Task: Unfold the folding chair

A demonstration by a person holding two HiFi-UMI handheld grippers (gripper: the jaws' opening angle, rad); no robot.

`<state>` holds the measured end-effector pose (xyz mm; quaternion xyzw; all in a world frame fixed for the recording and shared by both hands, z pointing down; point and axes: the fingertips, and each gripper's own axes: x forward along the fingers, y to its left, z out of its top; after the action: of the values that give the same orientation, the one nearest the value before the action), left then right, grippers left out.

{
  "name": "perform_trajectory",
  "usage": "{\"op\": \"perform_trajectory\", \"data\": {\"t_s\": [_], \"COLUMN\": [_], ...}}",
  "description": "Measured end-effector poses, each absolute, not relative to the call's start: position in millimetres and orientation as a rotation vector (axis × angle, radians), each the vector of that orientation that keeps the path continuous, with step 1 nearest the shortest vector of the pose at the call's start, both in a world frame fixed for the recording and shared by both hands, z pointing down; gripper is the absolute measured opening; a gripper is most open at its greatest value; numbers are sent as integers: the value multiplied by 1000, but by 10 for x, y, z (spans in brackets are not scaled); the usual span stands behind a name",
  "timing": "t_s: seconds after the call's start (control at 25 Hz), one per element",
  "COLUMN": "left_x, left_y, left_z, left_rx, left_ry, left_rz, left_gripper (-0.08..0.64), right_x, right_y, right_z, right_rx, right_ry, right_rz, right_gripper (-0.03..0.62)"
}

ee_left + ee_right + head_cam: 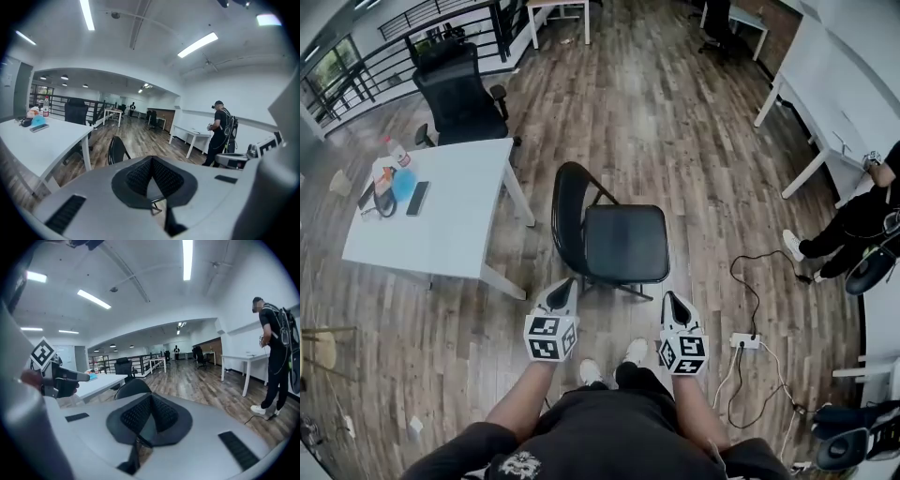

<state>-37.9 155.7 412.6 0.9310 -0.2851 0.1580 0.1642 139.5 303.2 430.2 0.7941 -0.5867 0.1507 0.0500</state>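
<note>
The black folding chair (625, 242) stands opened out on the wood floor, seat flat, rounded backrest (567, 216) upright on its left side. My left gripper (565, 284) hovers just in front of the seat's near left corner, jaws shut and holding nothing. Off the near right corner, my right gripper (672, 298) is also shut and empty. Neither touches the chair. In the left gripper view the shut gripper (151, 161) points past the backrest (115, 149). In the right gripper view the backrest (133, 387) rises just beyond the closed right gripper (151, 400).
A white table (441, 211) with a phone and small items stands left of the chair, a black office chair (459, 89) behind it. A power strip (744, 341) and cable lie at the right. A person (862, 220) stands by the white desk (834, 84).
</note>
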Motion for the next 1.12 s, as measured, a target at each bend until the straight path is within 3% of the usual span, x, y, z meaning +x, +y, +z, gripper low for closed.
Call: {"op": "perform_trajectory", "data": {"t_s": [0.4,1.12], "left_x": [-299,-119], "left_y": [2292,2509], "left_z": [3786,3789], "left_rx": [2668,2663], "left_ry": [-858,-940], "left_rz": [425,435], "left_gripper": [6,6], "right_x": [1405,1564], "right_y": [3409,3547], "right_z": [3853,3788], "right_rx": [2373,2330], "right_ry": [-1774,-1824], "right_rz": [294,203], "right_gripper": [15,15]}}
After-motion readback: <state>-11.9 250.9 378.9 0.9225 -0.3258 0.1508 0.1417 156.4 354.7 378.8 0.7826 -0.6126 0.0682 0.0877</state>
